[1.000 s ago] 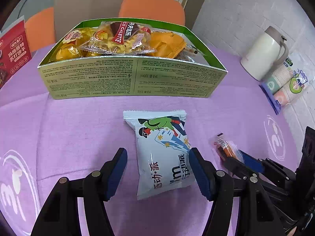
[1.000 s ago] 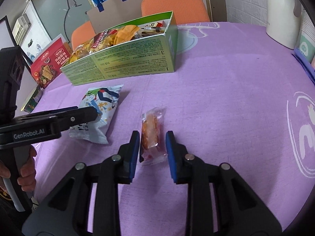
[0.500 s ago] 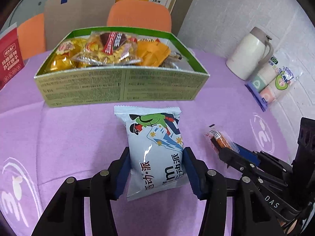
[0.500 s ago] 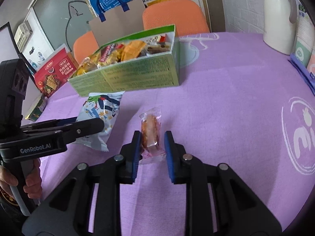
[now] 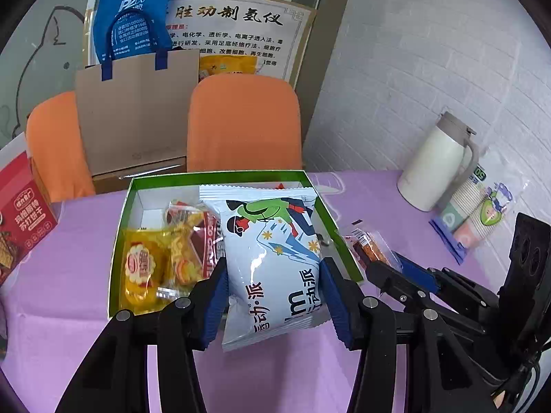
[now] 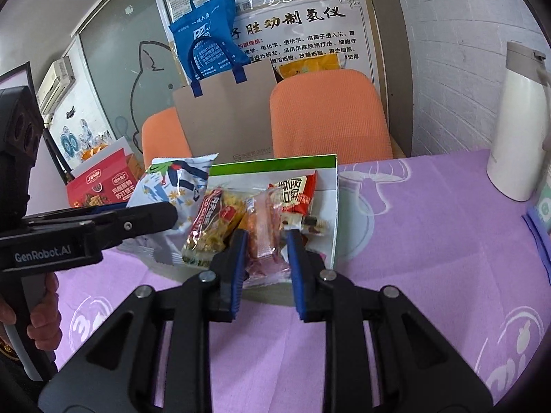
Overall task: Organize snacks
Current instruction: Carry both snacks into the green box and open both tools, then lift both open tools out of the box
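My left gripper (image 5: 273, 277) is shut on a white snack bag with a cartoon figure (image 5: 272, 261), lifted over the open green box (image 5: 118, 241) of snacks. Yellow and red packets (image 5: 144, 265) lie inside the box. My right gripper (image 6: 265, 246) is shut on a small clear packet with an orange snack (image 6: 263, 232), held above the box's near edge (image 6: 335, 213). In the left wrist view the same small packet (image 5: 366, 242) hangs at the right gripper's tips, just right of the box. The white bag (image 6: 172, 182) shows at the left in the right wrist view.
A white jug (image 5: 435, 168) and a sleeve of paper cups (image 5: 478, 213) stand at the right on the purple tablecloth (image 6: 430, 234). A red biscuit box (image 5: 20, 227) is at the left. Two orange chairs (image 5: 244, 124) and a paper bag (image 5: 137, 113) stand behind the table.
Both grippers closed on their packets on the cloth, then rose and moved forward with them, so that both packets now hang over the green box.
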Demonstrator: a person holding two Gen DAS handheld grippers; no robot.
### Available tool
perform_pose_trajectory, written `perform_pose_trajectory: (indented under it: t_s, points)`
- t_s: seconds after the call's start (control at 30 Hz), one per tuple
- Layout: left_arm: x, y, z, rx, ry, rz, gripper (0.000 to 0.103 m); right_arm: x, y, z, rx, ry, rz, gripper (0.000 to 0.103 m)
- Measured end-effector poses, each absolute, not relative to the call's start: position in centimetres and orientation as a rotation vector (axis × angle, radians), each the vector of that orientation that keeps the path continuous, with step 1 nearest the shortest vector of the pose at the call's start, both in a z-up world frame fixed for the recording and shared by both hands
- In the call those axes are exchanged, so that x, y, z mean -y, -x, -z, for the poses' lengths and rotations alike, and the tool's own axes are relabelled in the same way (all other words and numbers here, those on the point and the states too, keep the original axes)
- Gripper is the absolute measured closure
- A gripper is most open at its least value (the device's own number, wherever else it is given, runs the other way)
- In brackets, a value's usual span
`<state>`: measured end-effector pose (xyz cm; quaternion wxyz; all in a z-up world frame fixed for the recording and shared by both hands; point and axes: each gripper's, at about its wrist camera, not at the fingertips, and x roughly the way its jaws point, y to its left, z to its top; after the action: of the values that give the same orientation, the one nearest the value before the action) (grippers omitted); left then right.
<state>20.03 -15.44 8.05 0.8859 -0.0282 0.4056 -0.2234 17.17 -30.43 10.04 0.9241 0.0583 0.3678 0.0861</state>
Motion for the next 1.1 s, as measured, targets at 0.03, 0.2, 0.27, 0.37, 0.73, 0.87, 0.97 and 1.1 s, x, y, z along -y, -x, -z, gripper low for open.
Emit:
perform_pose_trajectory:
  t_s: [0.03,0.2,0.27,0.37,0.73,0.87,0.97,1.1]
  points:
    - [15.7,-21.1,-7.8,-0.850,0.066,0.462,0.050,30.6,-18.0,-9.7,-0.758,-0.120,-0.170,0.077]
    - [16.8,-25.2,-6.7,-0.868,0.070,0.444,0.050,31.6,-21.6,-7.8,-0.781,-0.143,-0.151,0.077]
    - [17.2,-26.3,-6.2,-0.872,0.064,0.438,0.050,31.8,-22.8,-7.0,-0.790,-0.155,-0.156,0.077]
    - [17.6,-27.6,-5.3,-0.883,0.069,0.439,0.050,31.7,-24.1,-5.6,-0.820,-0.136,-0.177,0.076]
    - [15.1,-25.9,-5.3,-0.782,0.108,0.336,0.000,31.2,-20.9,-5.9,-0.790,-0.048,-0.184,0.013]
    - [14.3,-24.1,-6.1,-0.753,0.075,0.321,0.000,31.4,-19.2,-7.4,-0.788,-0.085,-0.171,0.012]
    - [13.6,-21.8,-7.2,-0.724,0.054,0.303,0.000,31.2,-17.3,-8.9,-0.788,-0.094,-0.159,0.010]
    - [12.1,-17.8,-8.7,-0.683,0.016,0.270,0.000,30.4,-13.9,-10.7,-0.805,-0.057,-0.096,0.004]
